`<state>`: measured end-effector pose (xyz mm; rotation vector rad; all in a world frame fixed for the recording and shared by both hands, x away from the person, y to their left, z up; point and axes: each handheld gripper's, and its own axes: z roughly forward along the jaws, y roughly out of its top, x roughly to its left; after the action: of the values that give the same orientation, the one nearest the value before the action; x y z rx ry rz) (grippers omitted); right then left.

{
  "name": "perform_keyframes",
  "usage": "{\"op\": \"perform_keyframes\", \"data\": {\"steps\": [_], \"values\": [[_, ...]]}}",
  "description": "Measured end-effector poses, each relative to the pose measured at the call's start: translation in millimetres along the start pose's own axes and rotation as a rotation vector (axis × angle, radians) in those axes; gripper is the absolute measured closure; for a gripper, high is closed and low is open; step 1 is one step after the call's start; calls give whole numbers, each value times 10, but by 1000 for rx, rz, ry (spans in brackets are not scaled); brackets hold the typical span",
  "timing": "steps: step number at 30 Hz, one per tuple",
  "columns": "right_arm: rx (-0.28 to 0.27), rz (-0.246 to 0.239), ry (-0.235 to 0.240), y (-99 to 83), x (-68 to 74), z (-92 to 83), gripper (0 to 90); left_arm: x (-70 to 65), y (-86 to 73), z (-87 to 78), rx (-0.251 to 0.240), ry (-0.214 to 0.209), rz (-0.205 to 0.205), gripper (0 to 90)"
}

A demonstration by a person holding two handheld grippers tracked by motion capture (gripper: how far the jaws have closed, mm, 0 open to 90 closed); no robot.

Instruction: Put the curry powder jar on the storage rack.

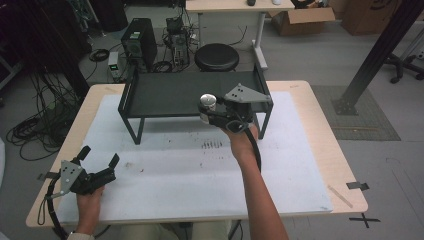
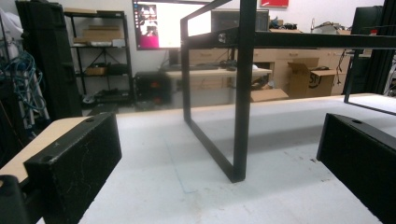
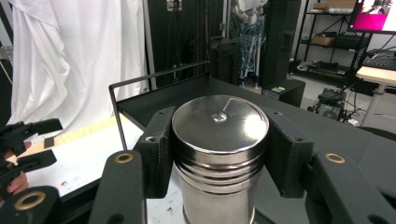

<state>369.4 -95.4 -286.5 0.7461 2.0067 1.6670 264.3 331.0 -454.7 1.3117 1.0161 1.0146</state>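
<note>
A shiny steel canister (image 3: 219,154) with a ribbed lid stands upright between the jaws of my right gripper (image 3: 219,149), which is shut on it. In the high view the canister (image 1: 207,102) is held at the front right edge of a low black metal shelf (image 1: 165,92), just above its deck. My left gripper (image 1: 99,159) rests low at the near left of the white mat, open with nothing between its wide-spread jaws. In the left gripper view its pads (image 2: 74,163) frame the shelf's front left leg (image 2: 242,116), farther off.
A white mat (image 1: 165,170) covers the wooden table (image 1: 330,150). Dark smudges (image 1: 212,145) mark the mat's middle. Beyond the table stand a round black stool (image 1: 216,56), a computer tower (image 1: 139,42), tangled cables and cardboard boxes. A black post (image 1: 375,55) rises at right.
</note>
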Motion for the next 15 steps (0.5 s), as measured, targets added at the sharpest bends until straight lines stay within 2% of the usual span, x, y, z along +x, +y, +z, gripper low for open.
{"op": "perform_keyframes", "data": {"steps": [15], "values": [[-1,-6,1,196,-89,313,492,-2,1,3,3,0,1,2]]}}
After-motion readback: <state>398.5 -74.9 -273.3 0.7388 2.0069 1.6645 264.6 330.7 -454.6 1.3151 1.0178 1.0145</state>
